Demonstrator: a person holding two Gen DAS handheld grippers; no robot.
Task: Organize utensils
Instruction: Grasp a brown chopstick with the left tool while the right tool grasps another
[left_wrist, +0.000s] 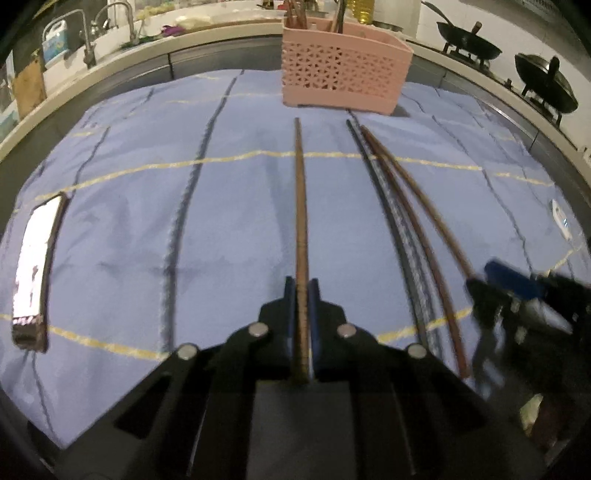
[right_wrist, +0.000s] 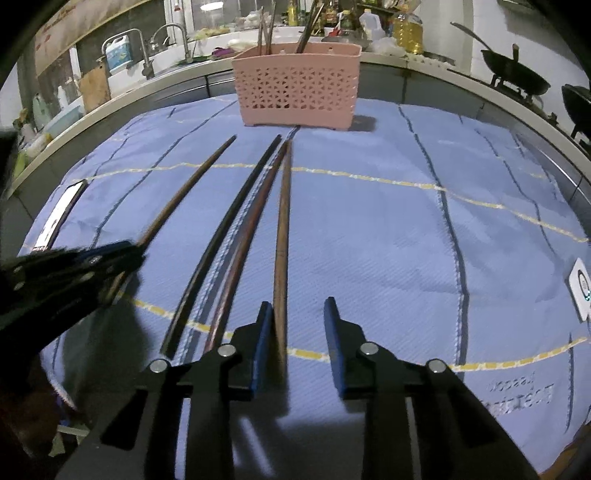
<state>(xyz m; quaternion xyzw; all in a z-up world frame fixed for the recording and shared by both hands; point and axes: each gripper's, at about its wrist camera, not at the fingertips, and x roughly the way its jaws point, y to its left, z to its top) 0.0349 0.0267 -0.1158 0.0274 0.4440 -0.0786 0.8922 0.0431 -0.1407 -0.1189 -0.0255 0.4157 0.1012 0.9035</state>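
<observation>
Two handheld grippers work over a worktop covered by a blue woven cloth (left_wrist: 229, 206) with dark stitched lines and thin yellow stripes.

The left gripper (left_wrist: 302, 291) has its jaws closed on a long, slim brown wooden chopstick (left_wrist: 300, 192). The stick runs straight forward from between the blue pads, its thick end clamped, its tapered tip pointing toward a pink basket (left_wrist: 340, 70).

The right gripper (right_wrist: 298, 325) has its jaws spread apart. A second brown chopstick (right_wrist: 283, 221) lies flat on the cloth between them, close beside the left pad; whether it touches the pad cannot be told.

Left of that stick, in the right wrist view, lie a reddish-brown chopstick (right_wrist: 251, 225) and a black chopstick (right_wrist: 221, 236), close together and converging at their far tips.

The basket is rectangular pink plastic with walls perforated in a small triangular lattice. It stands upright at the far edge of the cloth, beyond all the tips, with several utensil handles poking up from it.

A glossy phone (left_wrist: 33, 266) lies flat near the cloth's left edge. Behind, a curved counter holds a sink with taps and black woks (left_wrist: 469, 42) on a stove.
</observation>
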